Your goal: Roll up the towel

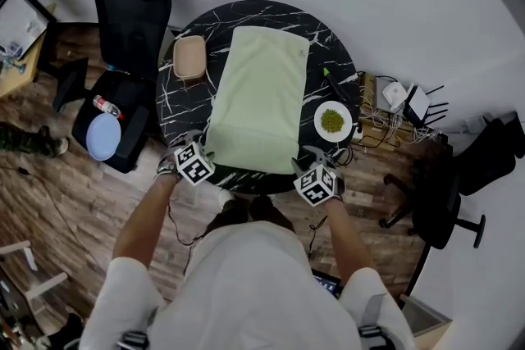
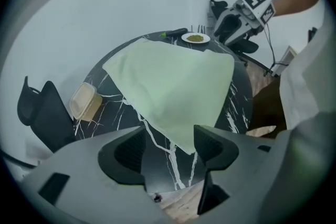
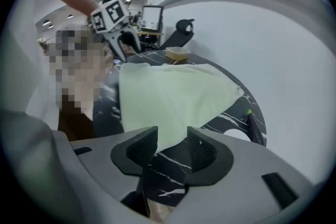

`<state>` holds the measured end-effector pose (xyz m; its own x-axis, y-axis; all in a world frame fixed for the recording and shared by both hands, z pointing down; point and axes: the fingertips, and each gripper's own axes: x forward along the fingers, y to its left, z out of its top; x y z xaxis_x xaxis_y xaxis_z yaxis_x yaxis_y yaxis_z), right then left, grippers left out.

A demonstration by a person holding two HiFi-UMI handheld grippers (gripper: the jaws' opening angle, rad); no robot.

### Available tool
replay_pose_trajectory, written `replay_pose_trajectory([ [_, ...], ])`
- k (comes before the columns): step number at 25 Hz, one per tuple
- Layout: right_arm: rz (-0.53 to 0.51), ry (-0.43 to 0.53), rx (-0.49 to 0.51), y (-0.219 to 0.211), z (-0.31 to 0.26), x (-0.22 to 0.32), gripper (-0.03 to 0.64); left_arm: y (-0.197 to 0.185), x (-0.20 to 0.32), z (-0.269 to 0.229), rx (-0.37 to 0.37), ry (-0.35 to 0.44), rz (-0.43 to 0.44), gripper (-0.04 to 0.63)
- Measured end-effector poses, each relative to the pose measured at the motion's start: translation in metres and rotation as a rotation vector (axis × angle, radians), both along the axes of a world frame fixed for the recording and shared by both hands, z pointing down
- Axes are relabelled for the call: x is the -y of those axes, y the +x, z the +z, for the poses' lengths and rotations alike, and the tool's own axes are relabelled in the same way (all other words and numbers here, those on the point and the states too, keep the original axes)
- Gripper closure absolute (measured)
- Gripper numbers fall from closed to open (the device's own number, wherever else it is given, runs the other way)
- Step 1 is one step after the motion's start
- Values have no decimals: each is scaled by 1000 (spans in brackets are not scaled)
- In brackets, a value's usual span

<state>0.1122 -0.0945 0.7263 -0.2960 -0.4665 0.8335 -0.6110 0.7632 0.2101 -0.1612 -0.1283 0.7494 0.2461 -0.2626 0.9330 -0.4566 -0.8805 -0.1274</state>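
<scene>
A pale green towel [image 1: 258, 98] lies spread flat on the round black marble table [image 1: 184, 106], its near edge at the table's front rim. My left gripper [image 1: 197, 143] is at the towel's near left corner. In the left gripper view the jaws [image 2: 169, 148] stand apart, with the towel's corner [image 2: 184, 139] lying between them, unpinched. My right gripper [image 1: 308, 157] is at the near right corner. Its jaws [image 3: 172, 148] are also apart, and the towel's corner [image 3: 168, 131] reaches between the pads without being pressed.
A beige lidded container [image 1: 189, 57] sits on the table left of the towel. To the right are a white plate of green food [image 1: 332, 120] and a dark pen [image 1: 336, 86]. Office chairs [image 1: 123, 20] [image 1: 459, 184] flank the table; cables and boxes [image 1: 402, 98] lie on the floor.
</scene>
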Motion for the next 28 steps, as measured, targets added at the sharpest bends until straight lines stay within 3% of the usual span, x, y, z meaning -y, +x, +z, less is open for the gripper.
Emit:
replay_pose_trajectory([
  [4, -204, -60, -50, -19, 21, -55, 462, -5, -38, 12, 2, -36, 109, 337],
  [7, -220, -112, -50, -25, 38, -73, 463, -3, -59, 23, 29, -38, 195, 368],
  [12, -237, -154, -88, -27, 55, -73, 468, 5, -52, 26, 59, 41, 238, 394],
  [16, -230, -187, -100, -25, 65, -73, 474, 3, -48, 36, 114, 34, 277, 422],
  [19, -221, -195, -108, -24, 70, -71, 489, -7, -48, 45, 171, 16, 285, 515],
  [21, -215, -178, -122, -21, 69, -68, 539, -11, -48, 47, 179, 19, 271, 561],
  [23, -209, -156, -133, -20, 69, -65, 594, -13, -51, 49, 178, 22, 259, 577],
  [28, -196, -151, -109, -18, 62, -69, 609, -13, -60, 45, 133, -2, 216, 580],
])
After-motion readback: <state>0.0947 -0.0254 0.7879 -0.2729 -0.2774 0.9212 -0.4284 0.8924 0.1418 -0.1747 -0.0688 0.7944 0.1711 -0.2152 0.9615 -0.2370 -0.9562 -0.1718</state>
